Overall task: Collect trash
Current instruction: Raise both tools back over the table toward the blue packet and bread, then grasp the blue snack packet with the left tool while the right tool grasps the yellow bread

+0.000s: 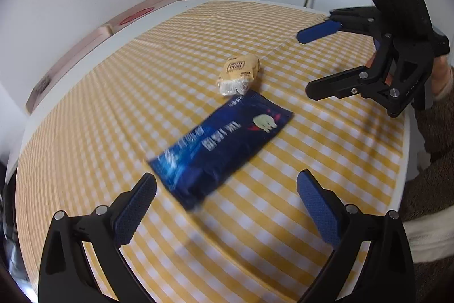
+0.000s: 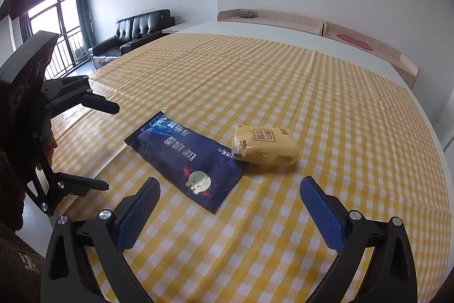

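Observation:
A dark blue snack wrapper (image 1: 221, 146) lies flat on the yellow checked tablecloth (image 1: 113, 110). A small yellow packet (image 1: 238, 74) lies just beyond it, touching its far end. My left gripper (image 1: 227, 192) is open and empty, just short of the wrapper's near end. My right gripper (image 1: 308, 64) shows at the right in the left wrist view, open and above the cloth. In the right wrist view my right gripper (image 2: 229, 198) is open and empty, with the wrapper (image 2: 187, 158) and the packet (image 2: 265, 145) just ahead. The left gripper (image 2: 109, 146) is at the left there.
The round white table (image 2: 255, 27) carries the cloth (image 2: 340, 118). A pale wooden bench (image 2: 283, 19) runs along the wall behind it. A black sofa (image 2: 133, 33) and a window stand far left. The person's sleeve (image 1: 431, 189) is at the table's right edge.

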{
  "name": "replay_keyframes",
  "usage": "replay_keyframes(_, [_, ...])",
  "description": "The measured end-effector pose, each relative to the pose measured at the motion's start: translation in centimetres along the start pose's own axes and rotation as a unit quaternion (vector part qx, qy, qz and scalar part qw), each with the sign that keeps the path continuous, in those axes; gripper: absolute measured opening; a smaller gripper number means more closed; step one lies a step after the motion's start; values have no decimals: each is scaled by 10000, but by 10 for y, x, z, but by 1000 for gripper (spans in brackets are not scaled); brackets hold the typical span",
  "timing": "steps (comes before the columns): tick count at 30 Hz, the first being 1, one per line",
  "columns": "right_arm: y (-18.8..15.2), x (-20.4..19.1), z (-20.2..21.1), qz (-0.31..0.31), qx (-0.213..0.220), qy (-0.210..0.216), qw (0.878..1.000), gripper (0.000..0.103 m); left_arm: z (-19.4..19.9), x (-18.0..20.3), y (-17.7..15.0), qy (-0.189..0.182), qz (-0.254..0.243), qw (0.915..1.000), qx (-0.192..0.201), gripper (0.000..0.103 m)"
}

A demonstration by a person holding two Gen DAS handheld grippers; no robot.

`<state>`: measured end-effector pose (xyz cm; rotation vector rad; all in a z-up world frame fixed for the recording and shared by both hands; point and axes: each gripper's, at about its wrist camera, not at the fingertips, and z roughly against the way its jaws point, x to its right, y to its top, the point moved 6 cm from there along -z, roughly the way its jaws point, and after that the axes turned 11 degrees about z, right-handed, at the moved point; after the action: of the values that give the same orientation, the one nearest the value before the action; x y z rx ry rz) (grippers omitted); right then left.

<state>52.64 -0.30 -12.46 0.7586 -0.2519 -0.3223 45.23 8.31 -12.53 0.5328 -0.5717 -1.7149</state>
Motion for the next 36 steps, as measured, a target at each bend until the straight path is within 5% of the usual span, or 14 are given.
replay_keyframes(7, [8,31,-47,-242,-400,28,9989,100,-50,-6,16,-833,-493,9926,-729,99])
replay_keyframes(11, [7,42,-77,-623,-547,485,9954,100,-65,-6,20,-1193,-1013,9832,-942,99])
replay_keyframes(16, [7,47,-91,-609,-607,425,9954,100,-76,-16,27,-1530,-954,9761,-1215,99])
replay_keyframes(21, [9,53,-97,-566,-645,371,9956,99,-88,-20,25,-1469,-1146,9765,-1081,99])
replay_keyframes(24, [12,55,-97,-644,-596,419,9953,75,-88,-26,27,-1362,-897,9816,-992,87])
replay_keyframes(28, [10,64,-91,-937,-516,509,9930,70,-83,-29,27,-988,-340,9912,-808,63])
replay_keyframes(36, [14,60,-52,-910,-131,248,9955,70,-61,-10,13,-282,74,9985,-463,43])
